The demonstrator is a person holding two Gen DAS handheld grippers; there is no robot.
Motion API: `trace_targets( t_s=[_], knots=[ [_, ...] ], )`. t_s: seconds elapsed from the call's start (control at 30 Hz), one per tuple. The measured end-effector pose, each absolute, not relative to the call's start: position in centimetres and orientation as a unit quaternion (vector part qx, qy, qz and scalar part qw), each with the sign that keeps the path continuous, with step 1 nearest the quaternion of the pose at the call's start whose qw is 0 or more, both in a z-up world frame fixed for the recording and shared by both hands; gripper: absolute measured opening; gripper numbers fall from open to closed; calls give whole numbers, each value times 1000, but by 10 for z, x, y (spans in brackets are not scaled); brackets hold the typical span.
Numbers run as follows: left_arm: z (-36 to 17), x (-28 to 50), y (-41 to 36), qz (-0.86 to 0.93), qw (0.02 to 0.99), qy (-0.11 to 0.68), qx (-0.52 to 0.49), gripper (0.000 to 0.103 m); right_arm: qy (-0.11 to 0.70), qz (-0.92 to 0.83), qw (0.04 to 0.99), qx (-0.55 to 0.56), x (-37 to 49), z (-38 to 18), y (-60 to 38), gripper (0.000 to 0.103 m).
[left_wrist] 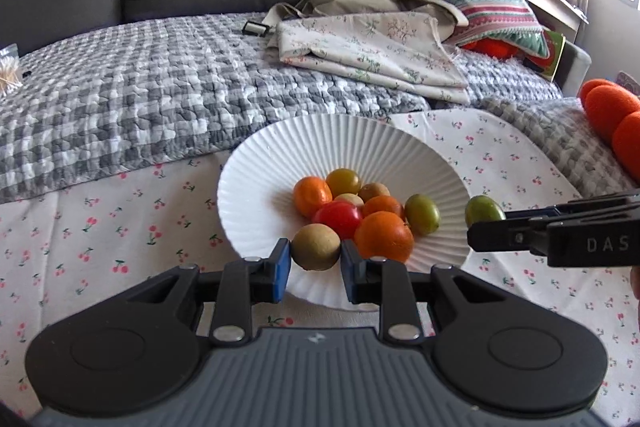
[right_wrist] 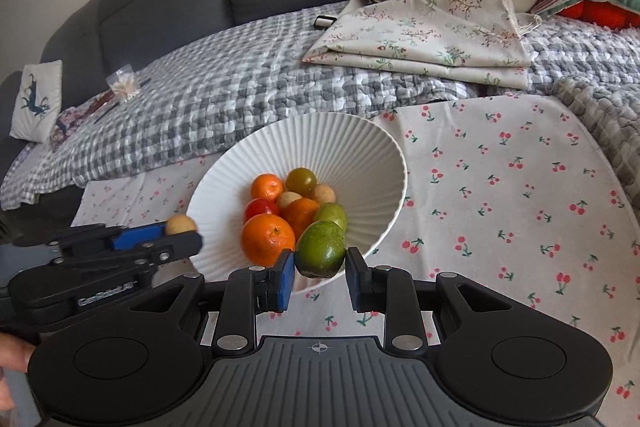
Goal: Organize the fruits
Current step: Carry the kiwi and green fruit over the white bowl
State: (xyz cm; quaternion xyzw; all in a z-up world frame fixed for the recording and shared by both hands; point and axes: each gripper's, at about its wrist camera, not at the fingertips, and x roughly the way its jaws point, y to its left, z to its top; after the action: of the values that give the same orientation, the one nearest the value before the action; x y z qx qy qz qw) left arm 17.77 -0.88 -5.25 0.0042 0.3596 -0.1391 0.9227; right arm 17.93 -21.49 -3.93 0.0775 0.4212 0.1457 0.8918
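Blue pads of the left gripper (left_wrist: pixel 314 259) clamp a tan fruit (left_wrist: pixel 316 247), held at the near rim of the bowl (left_wrist: pixel 256 163). The right gripper (right_wrist: pixel 320 269) clamps a green fruit (right_wrist: pixel 321 249) the same way, at the bowl's near-right rim.

Key relation: the bowl lies dead ahead of and below both grippers, so each fruit hangs at the rim or just inside it, not clear of it. The green fruit's long axis runs roughly across the jaws, slightly tilted. The two hands look about equally near; neither has the shorter drop.

The pile in the bowl: three oranges (left_wrist: pixel 384 235), a red tomato (left_wrist: pixel 338 219), and several green and tan ones, bunched at centre.

View difference: the left view shows the right gripper (left_wrist: pixel 486 217) side-on, fruit poking past its tips, beyond the bowl's right edge. The right view shows the left gripper (right_wrist: pixel 182 231) at the bowl's left rim. Height above the bowl: cannot tell from either.
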Motion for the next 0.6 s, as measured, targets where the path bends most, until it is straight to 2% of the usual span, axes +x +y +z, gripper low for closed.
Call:
trace_targets(
  t_s=[0.53,0.6],
  knots=[
    [-73,196,-22,-143,920,364,27,26,425,143,891,79,203,-61,-201,28],
    [-72,196,-21,-143,921,363,25,34,421,140,892,85,203,-60,-203,30]
  ],
)
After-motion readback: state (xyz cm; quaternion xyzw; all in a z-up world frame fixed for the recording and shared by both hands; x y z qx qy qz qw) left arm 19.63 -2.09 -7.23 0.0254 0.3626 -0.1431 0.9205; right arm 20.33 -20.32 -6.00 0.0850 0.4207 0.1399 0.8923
